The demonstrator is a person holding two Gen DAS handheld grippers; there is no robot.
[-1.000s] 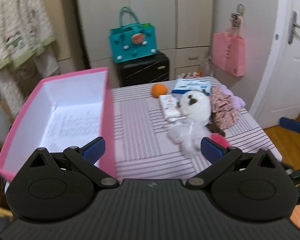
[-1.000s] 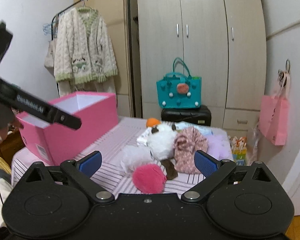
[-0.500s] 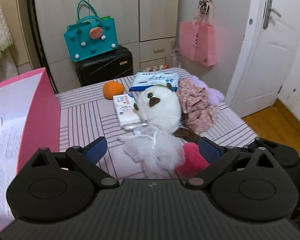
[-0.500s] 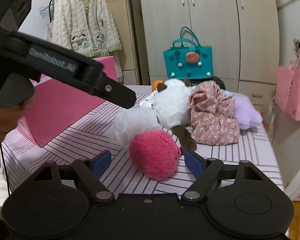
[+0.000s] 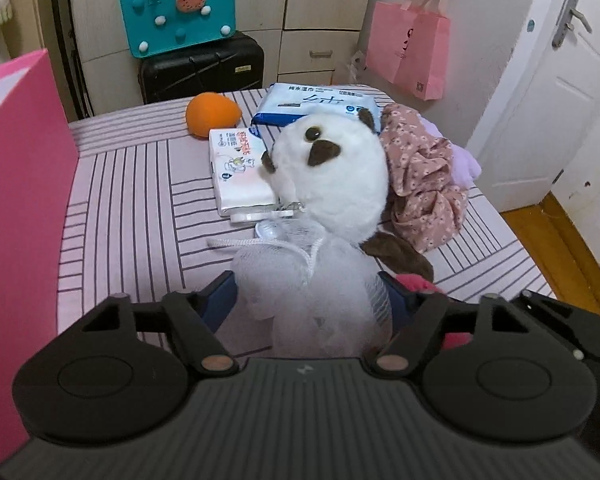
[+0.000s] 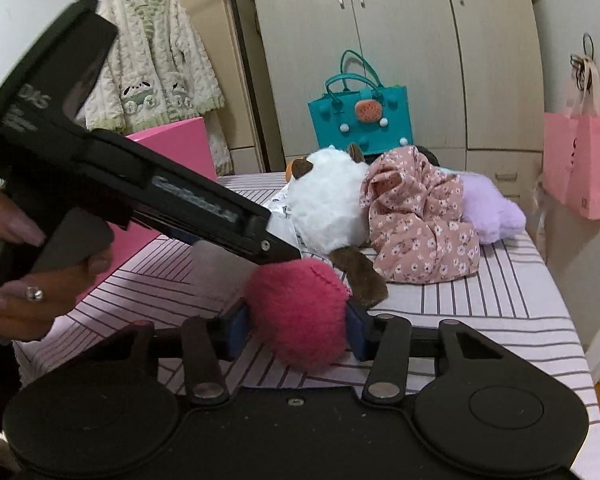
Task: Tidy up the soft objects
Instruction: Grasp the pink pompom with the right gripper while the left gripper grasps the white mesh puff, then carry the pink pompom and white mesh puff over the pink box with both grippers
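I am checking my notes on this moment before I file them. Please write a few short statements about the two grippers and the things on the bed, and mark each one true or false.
1. The left gripper has its fingers around the white mesh puff. True.
2. The right gripper is closing on the orange ball. False: its fingers sit on both sides of the pink pompom.
3. The plush dog lies inside the pink box. False: it lies on the bed, outside the box.
4. The floral cloth lies between the dog and a purple plush. True.
5. The teal bag hangs on the door. False: it stands on a black suitcase.
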